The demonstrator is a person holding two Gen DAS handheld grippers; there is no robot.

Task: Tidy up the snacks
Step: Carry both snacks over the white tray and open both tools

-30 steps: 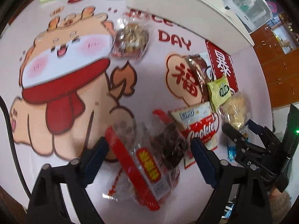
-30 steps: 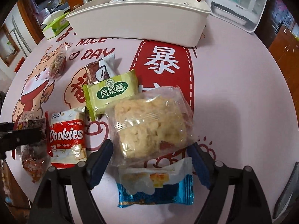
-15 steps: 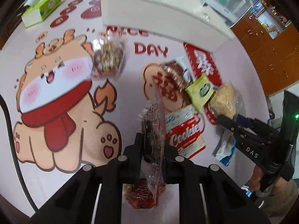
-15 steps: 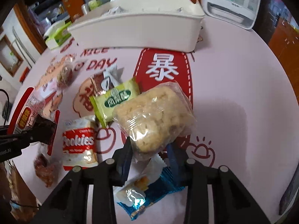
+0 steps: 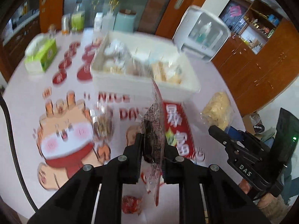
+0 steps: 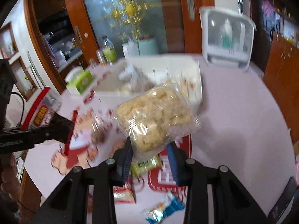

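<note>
Above the table (image 5: 214,93), the left gripper (image 5: 152,147) pinched a clear red-edged packet (image 5: 156,128) and the right gripper (image 6: 149,149) clamped a puffed-rice bag (image 6: 157,115), both mid-carry toward the blurred, seemingly part-filled white bin (image 5: 142,85); next: release inside.

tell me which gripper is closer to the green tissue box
Left. The left gripper, shut on a red-edged snack pack, is on the tissue box side of the table; the right gripper, holding the puffed rice cake, is further off.
</note>
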